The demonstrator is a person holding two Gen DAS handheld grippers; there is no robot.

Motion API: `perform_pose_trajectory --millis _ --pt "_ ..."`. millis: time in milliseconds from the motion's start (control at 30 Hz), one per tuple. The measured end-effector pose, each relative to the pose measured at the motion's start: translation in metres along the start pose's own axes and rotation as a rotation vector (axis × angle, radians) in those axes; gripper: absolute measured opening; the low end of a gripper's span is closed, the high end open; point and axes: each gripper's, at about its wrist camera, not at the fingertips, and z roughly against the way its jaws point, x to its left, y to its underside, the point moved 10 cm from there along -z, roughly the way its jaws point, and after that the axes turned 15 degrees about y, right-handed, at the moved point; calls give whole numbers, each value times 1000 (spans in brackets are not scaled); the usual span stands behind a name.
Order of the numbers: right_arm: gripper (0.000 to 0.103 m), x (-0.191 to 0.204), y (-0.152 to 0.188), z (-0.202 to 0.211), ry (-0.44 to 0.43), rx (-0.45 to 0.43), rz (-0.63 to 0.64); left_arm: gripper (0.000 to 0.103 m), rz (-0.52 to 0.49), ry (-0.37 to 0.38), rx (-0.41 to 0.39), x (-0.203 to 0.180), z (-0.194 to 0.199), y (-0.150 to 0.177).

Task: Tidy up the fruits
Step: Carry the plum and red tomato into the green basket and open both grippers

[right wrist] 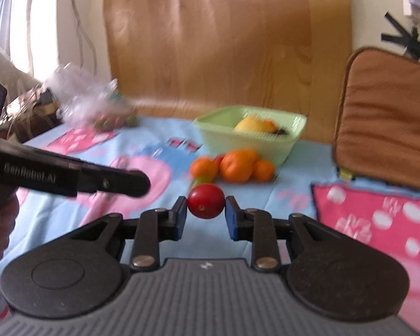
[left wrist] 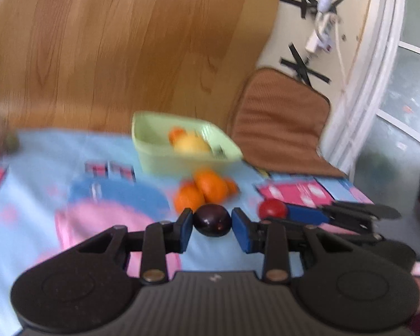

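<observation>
1. The left claw (left wrist: 212, 221) is clamped on a dark plum (left wrist: 212, 220), held above the patterned cloth (left wrist: 28, 224).
2. The right claw (right wrist: 206, 201) is clamped on a red tomato (right wrist: 206, 201), carried just beside the left claw, on its right.
3. The green basket (right wrist: 282, 142) lies straight ahead of both claws, past the loose oranges (right wrist: 238, 165) just in front of it.
4. The basket looks about equally far from each claw, so either fruit probably has to travel forward over the oranges and then down into it.
</observation>
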Motion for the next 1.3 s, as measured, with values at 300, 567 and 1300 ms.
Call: perform_pose_trajectory --millis 300,567,1300 --pt "32 -37 -56 -68 100 -93 -50 31 47 -76 -24 60 -75 -69" --pt "33 -57 -55 -128 130 -39 -66 38 71 -146 23 94 -120 -70" --pt "47 -39 -11 -48 20 11 -87 49 131 -8 23 33 -41 7"
